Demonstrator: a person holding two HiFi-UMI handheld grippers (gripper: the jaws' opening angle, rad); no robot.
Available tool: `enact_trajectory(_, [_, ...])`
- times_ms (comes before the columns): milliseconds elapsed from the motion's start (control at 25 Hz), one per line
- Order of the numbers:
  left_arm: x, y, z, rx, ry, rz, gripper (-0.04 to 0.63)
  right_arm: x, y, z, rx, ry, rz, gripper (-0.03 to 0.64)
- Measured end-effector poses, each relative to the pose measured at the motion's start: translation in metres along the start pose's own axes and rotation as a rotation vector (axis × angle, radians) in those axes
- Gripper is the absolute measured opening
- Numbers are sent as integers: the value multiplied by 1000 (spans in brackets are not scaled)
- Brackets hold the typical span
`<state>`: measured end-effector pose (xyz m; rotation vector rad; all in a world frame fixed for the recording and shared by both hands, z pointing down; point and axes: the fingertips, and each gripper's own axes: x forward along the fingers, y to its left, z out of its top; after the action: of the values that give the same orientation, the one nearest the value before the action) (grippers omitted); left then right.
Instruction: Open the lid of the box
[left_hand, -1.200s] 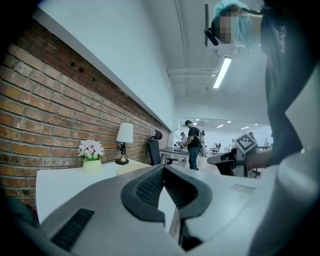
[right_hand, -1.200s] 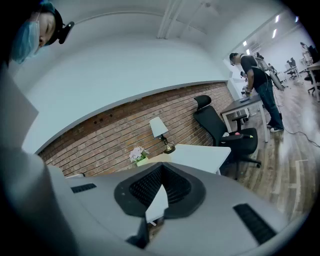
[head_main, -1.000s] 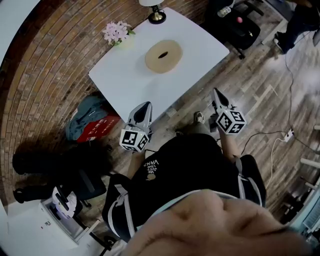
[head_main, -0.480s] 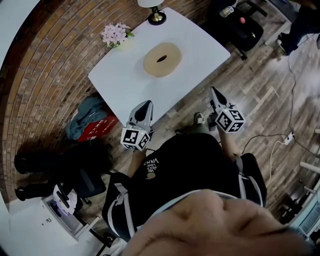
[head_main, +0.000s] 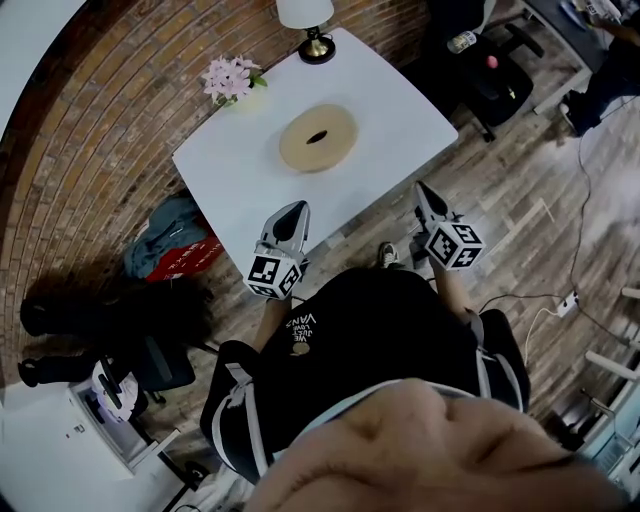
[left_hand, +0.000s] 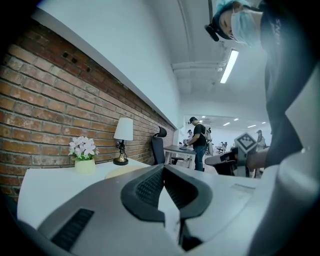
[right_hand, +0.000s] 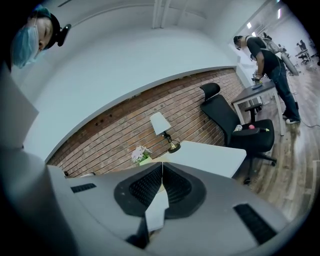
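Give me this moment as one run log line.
left gripper: shut, empty | right gripper: shut, empty | round box: closed, untouched, on white table | both grippers short of box

Both grippers empty, jaws pressed together.
Left gripper (head_main: 293, 212) at 11 o'clock from the torso (head_main: 370, 330), right gripper (head_main: 421, 192) at 1 o'clock; both reach forward, tips toward 12, nearly level, well apart.

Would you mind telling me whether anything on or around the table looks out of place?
Nothing on the table stands out: the round box sits flat and closed, and the flowers and lamp stand upright. Only a teal-and-red bundle lies slumped on the floor beside the table.
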<state>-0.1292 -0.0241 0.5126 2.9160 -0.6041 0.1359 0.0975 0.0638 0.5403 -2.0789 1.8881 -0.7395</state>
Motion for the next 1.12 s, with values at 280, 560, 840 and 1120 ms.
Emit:
enact_trajectory(280, [37,-3,2,-14,-12,49,9,19,-28,21,-5,31,44,3])
enact_trajectory(560, [72,-10,-1,-31,-25,109,9,29,-59,33,-25,82,96,3])
enact_trajectory(840, [82,-12,-7,-55,-16,150,9,44,-71,31,-26,127,135,3])
enact_trajectory(1120, [78,18,2,-45,-3,143,9,74,-48,28,-4,129,144,4])
